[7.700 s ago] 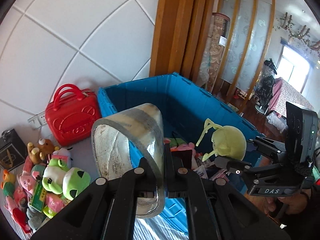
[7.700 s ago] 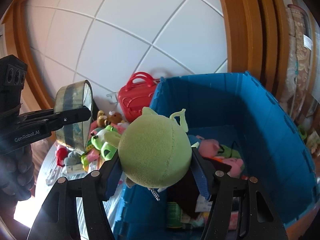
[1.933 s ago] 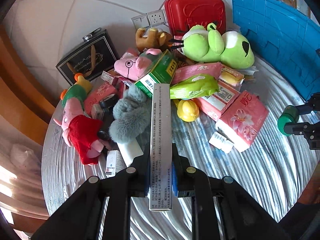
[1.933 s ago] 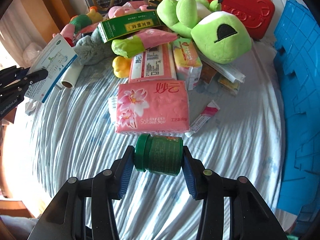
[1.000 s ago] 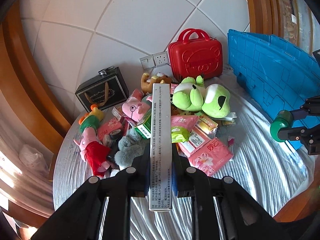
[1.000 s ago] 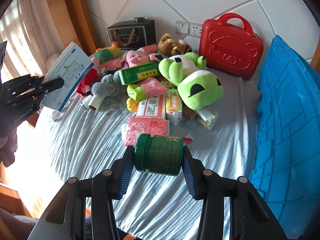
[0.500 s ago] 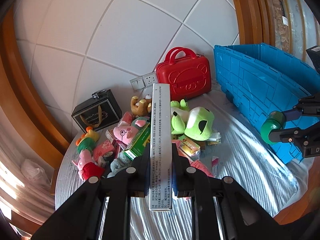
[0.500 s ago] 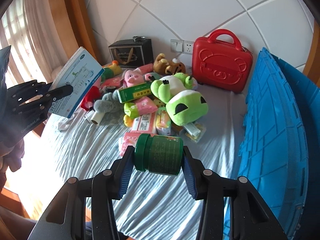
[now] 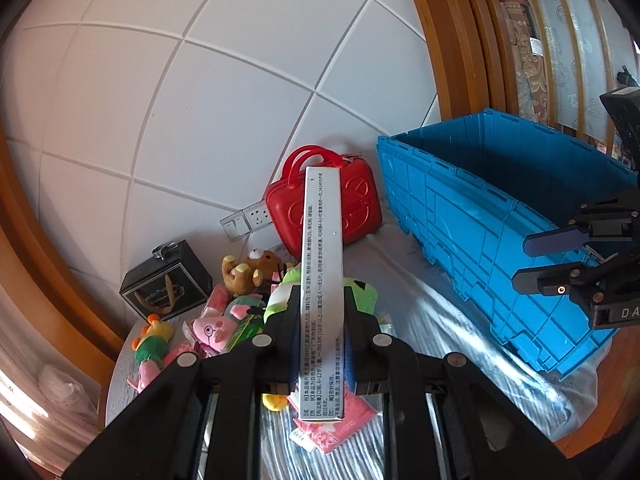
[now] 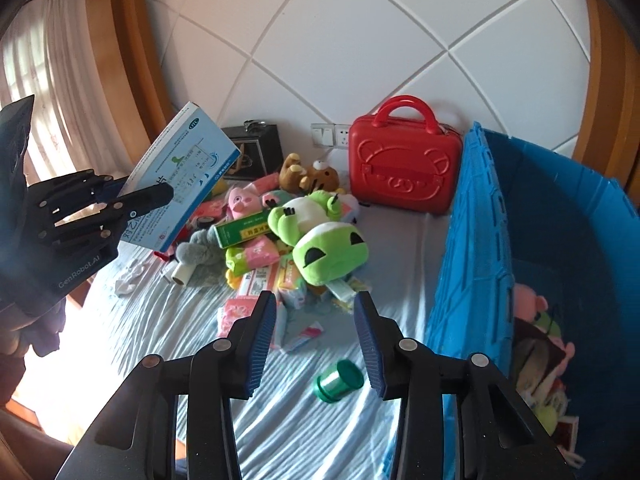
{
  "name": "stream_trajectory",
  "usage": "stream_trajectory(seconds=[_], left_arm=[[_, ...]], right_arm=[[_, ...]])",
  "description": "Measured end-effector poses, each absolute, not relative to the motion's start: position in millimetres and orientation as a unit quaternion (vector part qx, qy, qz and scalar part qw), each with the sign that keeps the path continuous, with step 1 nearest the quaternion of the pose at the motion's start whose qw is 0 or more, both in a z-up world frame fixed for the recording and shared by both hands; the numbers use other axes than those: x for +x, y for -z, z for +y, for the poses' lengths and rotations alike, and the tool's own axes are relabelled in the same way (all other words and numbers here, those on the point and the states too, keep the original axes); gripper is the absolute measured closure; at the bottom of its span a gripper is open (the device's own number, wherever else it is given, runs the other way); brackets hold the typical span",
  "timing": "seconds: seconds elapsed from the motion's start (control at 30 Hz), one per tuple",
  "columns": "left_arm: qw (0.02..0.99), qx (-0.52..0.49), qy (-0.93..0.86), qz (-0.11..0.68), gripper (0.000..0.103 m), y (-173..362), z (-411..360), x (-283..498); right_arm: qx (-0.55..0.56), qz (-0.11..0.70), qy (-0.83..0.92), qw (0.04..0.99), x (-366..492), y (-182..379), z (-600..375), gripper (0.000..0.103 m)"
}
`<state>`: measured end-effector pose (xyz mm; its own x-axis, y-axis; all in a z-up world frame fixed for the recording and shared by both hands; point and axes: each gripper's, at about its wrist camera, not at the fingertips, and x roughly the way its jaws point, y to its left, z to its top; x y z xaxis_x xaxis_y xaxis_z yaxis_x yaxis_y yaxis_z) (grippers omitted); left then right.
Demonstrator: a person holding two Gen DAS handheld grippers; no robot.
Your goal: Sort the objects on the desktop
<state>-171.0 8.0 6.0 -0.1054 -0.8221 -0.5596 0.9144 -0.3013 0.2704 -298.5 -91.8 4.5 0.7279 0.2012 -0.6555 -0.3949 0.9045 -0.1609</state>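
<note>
In the left wrist view, a long white medicine box (image 9: 323, 280) printed with small text is seen clamped edge-on between the two black fingers of the left gripper (image 9: 322, 344), held high above a table covered by a pale striped cloth (image 9: 440, 344). Below it, a heap of soft toys and packets is spread out, with a green frog plush (image 9: 360, 296) partly hidden behind the box. A red bear-embossed case (image 9: 360, 208) is stood against the tiled wall, and a large blue crate (image 9: 500, 216) is placed to its right. The right gripper (image 9: 560, 260) is seen at the right edge over the crate's near wall, its fingers parted and nothing between them.

In the right wrist view, the right gripper (image 10: 316, 332) is shown spread wide and empty. A green lidded jar (image 10: 339, 382) is seen lying on its side on the cloth (image 10: 160, 320) below, just beside the blue crate (image 10: 472, 240), in which plush toys are piled. At the left, the medicine box (image 10: 180, 176) is shown tilted in the left gripper (image 10: 132, 198).
</note>
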Motion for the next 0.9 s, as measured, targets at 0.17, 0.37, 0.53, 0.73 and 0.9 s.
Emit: stream_trajectory(seconds=[0.17,0.37,0.53,0.73,0.9], left_arm=[[0.576,0.318,0.751,0.059,0.087,-14,3,-201],[0.574,0.316,0.753,0.055,0.087,-15,-2,-219],[0.58,0.317,0.747,0.065,0.087,-9,0,-212],[0.591,0.323,0.734,0.084,0.087,4,6,-180],[0.6,0.326,0.724,0.102,0.087,15,12,-142]], right_arm=[[-0.135,0.33,-0.152,0.922,-298,-12,-119,0.067],[-0.124,0.329,-0.14,0.926,-302,-15,-144,0.067],[-0.116,0.341,-0.138,0.923,-301,-3,-150,0.051],[-0.125,0.368,-0.154,0.908,-294,21,-128,0.024],[-0.211,0.357,-0.129,0.901,-294,58,-85,0.0]])
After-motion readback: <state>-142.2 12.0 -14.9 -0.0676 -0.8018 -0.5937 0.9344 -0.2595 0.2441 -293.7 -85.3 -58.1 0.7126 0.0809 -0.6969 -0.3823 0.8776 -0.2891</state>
